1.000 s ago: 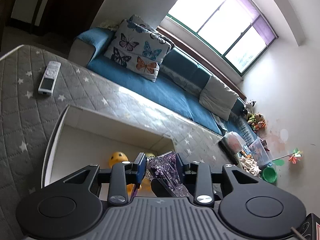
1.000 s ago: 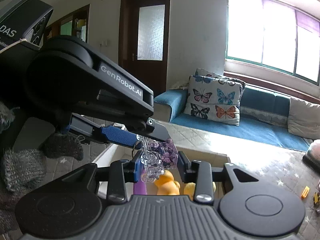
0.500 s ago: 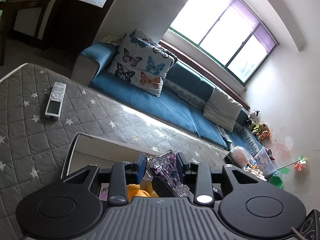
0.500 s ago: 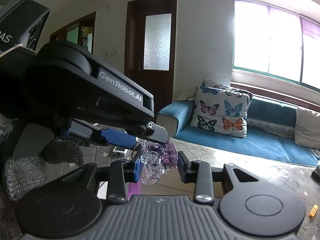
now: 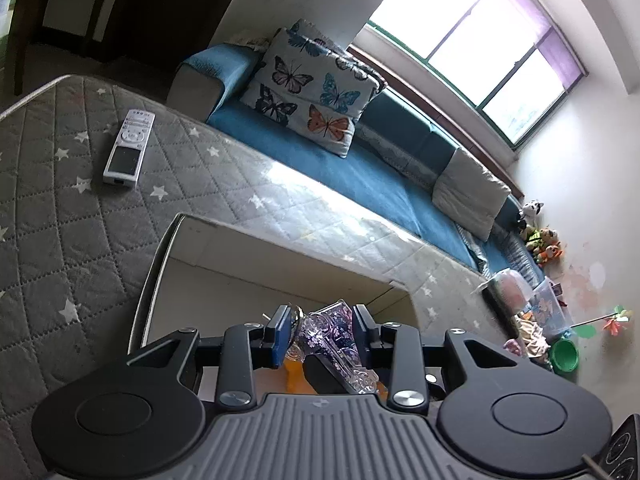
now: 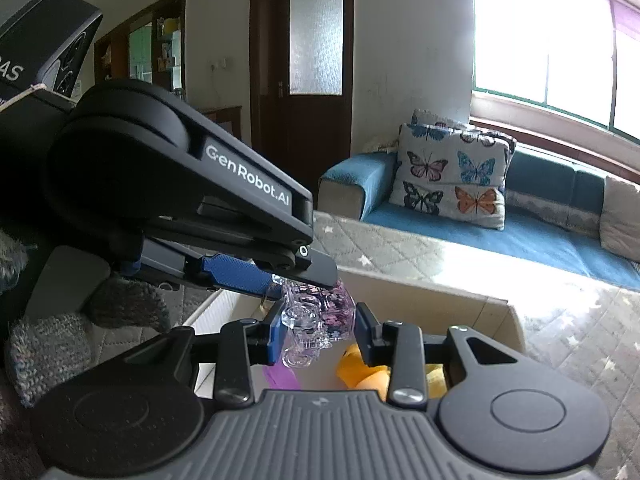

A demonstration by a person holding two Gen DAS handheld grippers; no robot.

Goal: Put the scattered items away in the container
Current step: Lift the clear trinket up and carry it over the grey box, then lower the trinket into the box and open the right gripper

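Holding a clear, purple-flecked plastic toy in the left gripper, fingers clamped on it from both sides, just above the open box and over its near end. Flanking the same toy with the right gripper, from roughly a right angle to the left one, fingers drawn close on either side; cannot tell whether those pads actually press on it. Inside the box, below the toy: yellow duck toys and something flat and purple, both partly hidden behind the right gripper's body. Under the box, a quilted grey cover with white stars. On that cover, well apart from the box toward its far left corner, a white remote control lying flat. Left of the box in the right wrist view, a hand in a grey knit glove gripping the left gripper's handle. Beyond the box's far wall, a blue sofa with a butterfly-print cushion.
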